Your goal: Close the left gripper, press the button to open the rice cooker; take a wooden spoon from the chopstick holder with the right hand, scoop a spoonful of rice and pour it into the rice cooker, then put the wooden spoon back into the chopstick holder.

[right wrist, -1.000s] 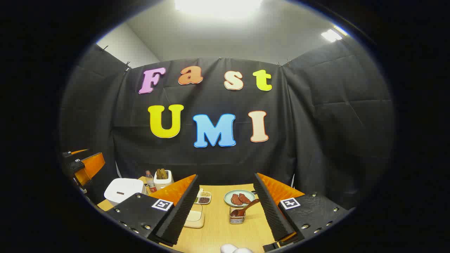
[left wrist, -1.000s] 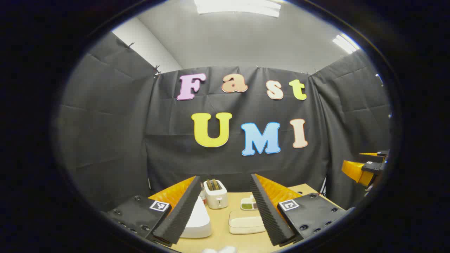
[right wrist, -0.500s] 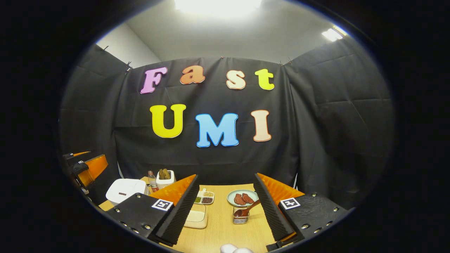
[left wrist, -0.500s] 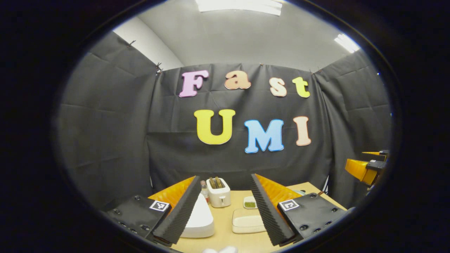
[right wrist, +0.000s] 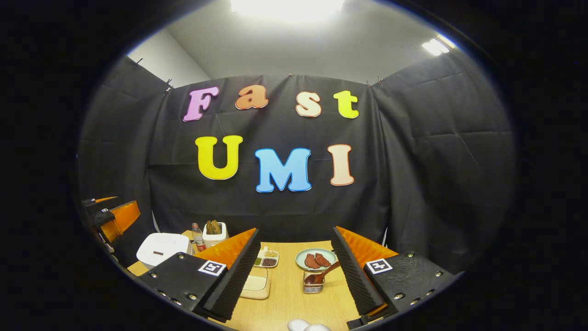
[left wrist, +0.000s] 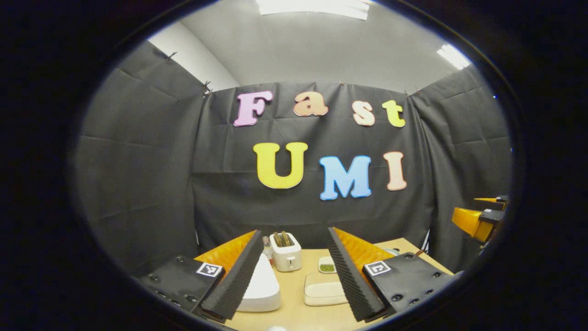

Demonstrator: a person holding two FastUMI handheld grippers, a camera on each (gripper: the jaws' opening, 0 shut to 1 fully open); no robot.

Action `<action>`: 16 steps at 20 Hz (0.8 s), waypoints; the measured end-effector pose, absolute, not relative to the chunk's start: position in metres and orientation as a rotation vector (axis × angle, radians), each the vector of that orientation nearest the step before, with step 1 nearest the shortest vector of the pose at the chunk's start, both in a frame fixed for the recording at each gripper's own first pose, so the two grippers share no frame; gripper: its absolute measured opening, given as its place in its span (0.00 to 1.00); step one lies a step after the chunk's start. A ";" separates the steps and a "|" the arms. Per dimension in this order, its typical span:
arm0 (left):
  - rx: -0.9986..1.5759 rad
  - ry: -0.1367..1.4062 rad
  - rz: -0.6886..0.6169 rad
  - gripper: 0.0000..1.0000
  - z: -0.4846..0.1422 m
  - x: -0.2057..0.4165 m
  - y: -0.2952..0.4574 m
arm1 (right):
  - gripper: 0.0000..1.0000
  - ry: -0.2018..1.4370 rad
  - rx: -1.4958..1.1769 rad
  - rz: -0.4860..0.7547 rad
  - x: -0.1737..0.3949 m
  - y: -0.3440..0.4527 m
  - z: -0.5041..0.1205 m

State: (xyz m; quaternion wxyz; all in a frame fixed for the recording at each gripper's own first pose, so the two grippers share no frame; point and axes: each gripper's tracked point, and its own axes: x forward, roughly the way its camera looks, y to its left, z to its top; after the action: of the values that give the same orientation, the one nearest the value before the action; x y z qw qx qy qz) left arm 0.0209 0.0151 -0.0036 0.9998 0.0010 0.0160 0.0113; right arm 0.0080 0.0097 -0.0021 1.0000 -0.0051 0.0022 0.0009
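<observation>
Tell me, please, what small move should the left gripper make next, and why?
Probably shut the left gripper: its jaws stand wide apart and hold nothing, while the rice cooker sits just ahead with its lid down. The wooden spoon rests in the chopstick holder, untaken.

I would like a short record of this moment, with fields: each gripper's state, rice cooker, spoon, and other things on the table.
left gripper: jaws open, holding nothing
right gripper: jaws open, holding nothing
rice cooker: white, lid closed
wooden spoon: leaning in the chopstick holder
rice container: shallow, cream
other things: toaster, plate, bottle, divided dish
table: light wood
</observation>
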 end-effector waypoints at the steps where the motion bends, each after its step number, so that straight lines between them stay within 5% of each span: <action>1: 0.001 0.037 0.021 0.91 -0.003 0.020 0.015 | 0.95 0.006 -0.009 0.000 0.009 0.009 -0.002; 2: 0.000 0.044 0.017 0.87 -0.005 0.020 0.013 | 0.95 0.010 -0.008 -0.001 0.008 0.009 -0.004; 7: -0.002 0.081 0.035 0.12 -0.013 0.023 0.018 | 0.95 0.018 -0.009 -0.001 0.009 0.008 -0.007; 16: -0.035 0.184 0.092 0.09 -0.051 0.079 0.066 | 0.95 0.054 -0.033 0.005 0.015 0.013 -0.019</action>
State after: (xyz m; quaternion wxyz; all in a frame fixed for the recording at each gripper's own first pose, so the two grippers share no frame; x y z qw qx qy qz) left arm 0.0787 0.0658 -0.0506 0.9946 -0.0173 0.0920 0.0458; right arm 0.0145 0.0128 -0.0187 0.9995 -0.0165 0.0270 0.0024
